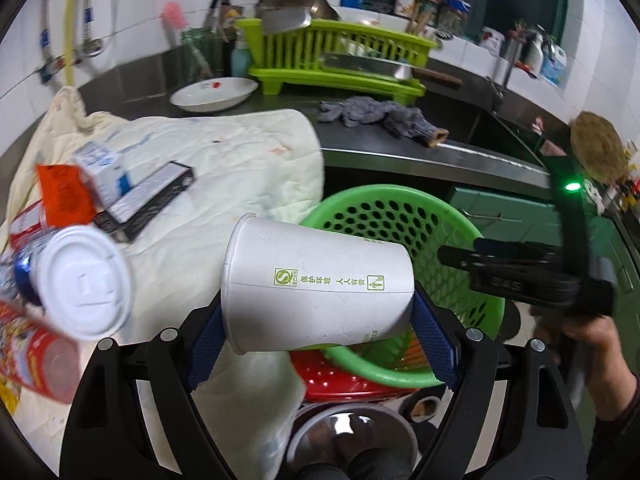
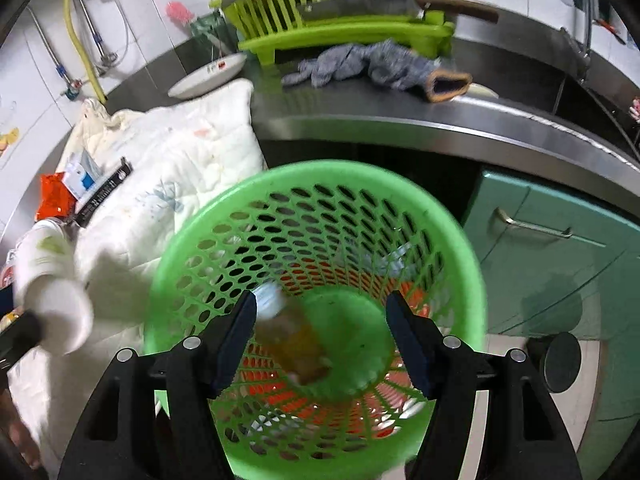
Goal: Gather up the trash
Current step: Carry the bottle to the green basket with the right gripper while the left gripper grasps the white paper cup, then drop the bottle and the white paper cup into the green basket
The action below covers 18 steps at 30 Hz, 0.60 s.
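My left gripper is shut on a white paper cup, held sideways just left of the green perforated basket. The cup also shows in the right wrist view. My right gripper is open above the basket. A blurred bottle with amber contents lies inside the basket, apart from both fingers. The right gripper shows in the left wrist view at the basket's right. More trash lies on the white cloth: an orange packet, a white-blue box, a black box, a lidded cup.
A steel counter holds a lime dish rack, a white plate and a grey rag. Green cabinet doors stand right of the basket. A red basket and a steel bowl sit below.
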Tool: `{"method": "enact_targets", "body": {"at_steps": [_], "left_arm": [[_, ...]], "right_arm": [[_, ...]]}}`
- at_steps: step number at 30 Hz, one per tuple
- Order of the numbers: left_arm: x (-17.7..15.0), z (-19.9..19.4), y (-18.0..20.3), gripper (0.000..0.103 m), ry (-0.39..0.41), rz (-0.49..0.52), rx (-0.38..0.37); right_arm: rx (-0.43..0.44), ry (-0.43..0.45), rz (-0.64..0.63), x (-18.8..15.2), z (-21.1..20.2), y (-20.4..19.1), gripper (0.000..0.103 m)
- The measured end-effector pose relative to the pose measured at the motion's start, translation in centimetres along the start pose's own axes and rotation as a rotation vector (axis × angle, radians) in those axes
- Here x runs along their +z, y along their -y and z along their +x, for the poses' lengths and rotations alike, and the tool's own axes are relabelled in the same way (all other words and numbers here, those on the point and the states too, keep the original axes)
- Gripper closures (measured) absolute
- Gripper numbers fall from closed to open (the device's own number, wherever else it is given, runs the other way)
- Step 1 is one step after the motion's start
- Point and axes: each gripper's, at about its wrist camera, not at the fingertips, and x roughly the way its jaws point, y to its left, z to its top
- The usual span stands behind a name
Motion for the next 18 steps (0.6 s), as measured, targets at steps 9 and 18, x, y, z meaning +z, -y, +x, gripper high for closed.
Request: {"method": "enact_targets", "body": {"at_steps": [9, 18], "left_arm": [[0.4, 4.5, 3.4, 0.02, -0.085, 0.06, -0.027], [-0.3, 5.7, 5.2, 0.012, -0.128, 0.09, -0.049]], "right_arm": [[-0.007, 0.052, 0.024, -1.0, -3.6, 1.9, 0.033], [-0.009, 0.064, 0.044, -1.5, -4.3, 2.8, 0.032]]}}
